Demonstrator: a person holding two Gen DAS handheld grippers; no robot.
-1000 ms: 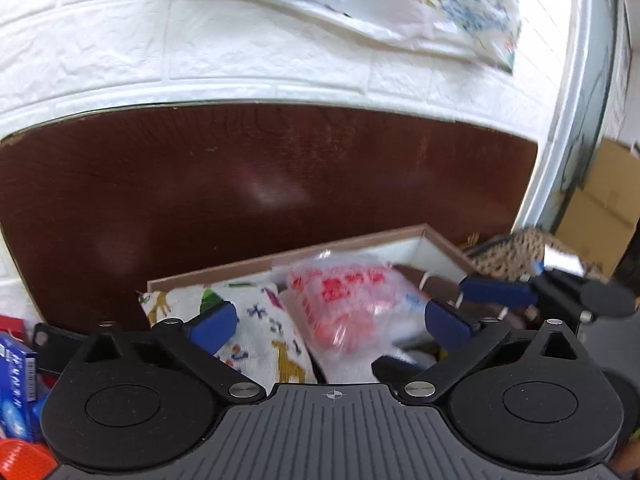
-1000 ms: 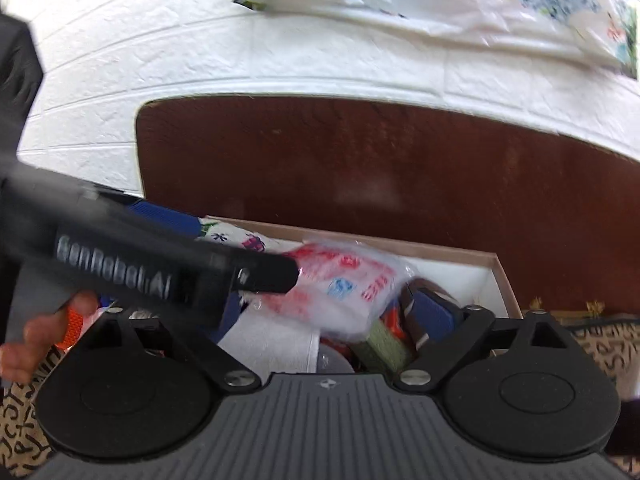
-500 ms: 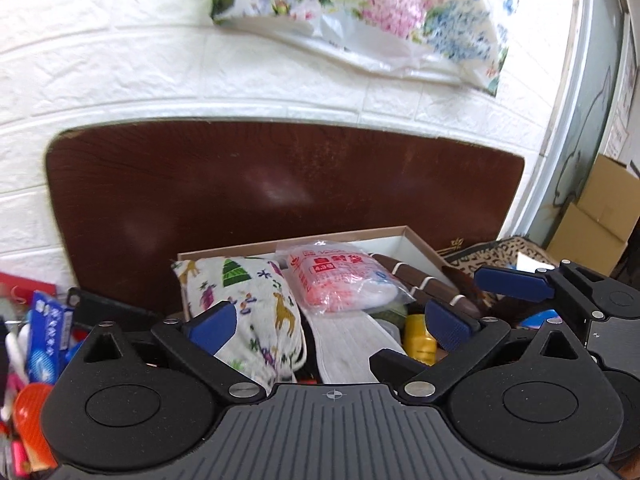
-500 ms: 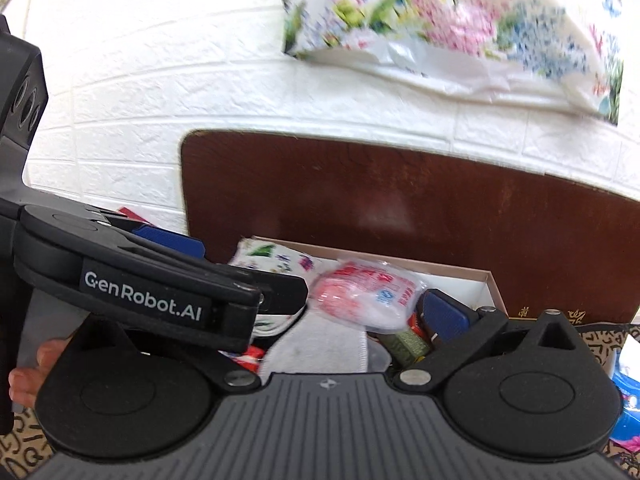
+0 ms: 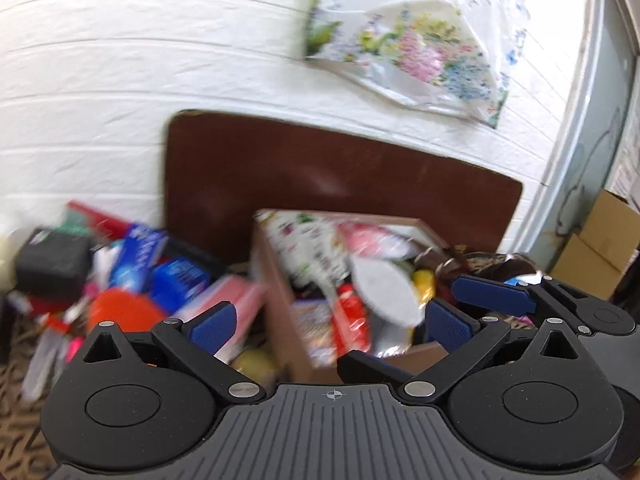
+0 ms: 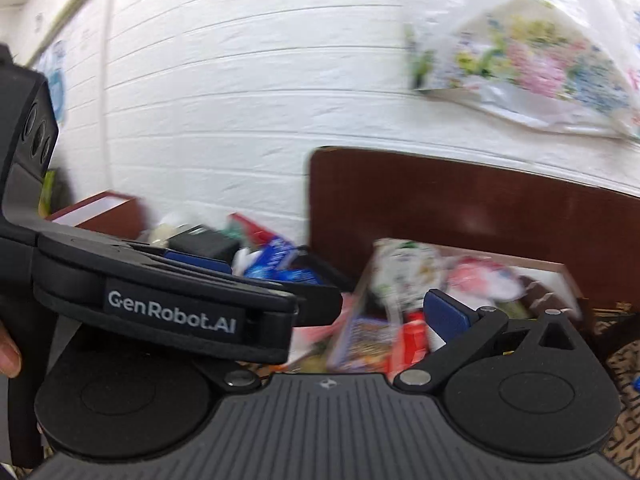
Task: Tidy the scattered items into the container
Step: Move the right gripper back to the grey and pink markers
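Note:
A brown cardboard box (image 5: 276, 284) stands against a dark wooden board, full of items: a printed cloth pouch (image 5: 304, 240), a red-and-white packet (image 5: 372, 240), a white pack (image 5: 384, 292). The box also shows in the right wrist view (image 6: 560, 276). A scattered pile lies left of it: blue boxes (image 5: 176, 276), an orange item (image 5: 120, 312), a black box (image 5: 52, 260), a pink pack (image 5: 236, 296). My left gripper (image 5: 328, 324) is open and empty, held back from the box. My right gripper (image 6: 344, 312) is open and empty; its left finger is hidden behind the left gripper's body (image 6: 168, 304).
A white brick wall (image 5: 160, 60) is behind, with a floral plastic bag (image 5: 420, 52) hanging on it. Cardboard cartons (image 5: 596, 248) stand at far right. A patterned mat (image 5: 16, 400) covers the surface. The view is motion-blurred.
Both grippers have pulled back and swung left. The box now sits farther away and the scattered pile to its left has come into view. Both stay open.

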